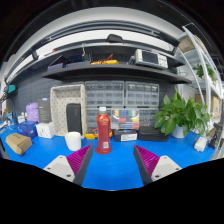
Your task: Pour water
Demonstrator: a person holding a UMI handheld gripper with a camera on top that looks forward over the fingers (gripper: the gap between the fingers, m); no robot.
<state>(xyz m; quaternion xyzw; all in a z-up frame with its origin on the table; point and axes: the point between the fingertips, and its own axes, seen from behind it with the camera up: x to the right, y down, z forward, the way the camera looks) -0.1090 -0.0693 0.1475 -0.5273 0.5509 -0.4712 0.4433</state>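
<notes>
Tool (113, 160) open, holding nothing, fingers spread low in frame. Red bottle (103, 132) upright on blue worktop (115, 170) at frame centre, beyond fingers. White cup (73, 141) left of it; plant (183, 113) right.

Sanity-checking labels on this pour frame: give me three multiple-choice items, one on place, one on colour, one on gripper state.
1. Where is the red plastic bottle?
A. beyond the fingers, beside the white cup
B. clamped between the fingers
C. on the shelf

2. What colour is the table top?
A. green
B. blue
C. white

3. How is the gripper?
A. shut on the bottle
B. shut on the cup
C. open, holding nothing

Key: 1 A, it stands on the table ahead of the fingertips; 2 B, bare blue surface shows around the bottle; 3 C, the purple pads stand wide apart with only table between them.
</notes>
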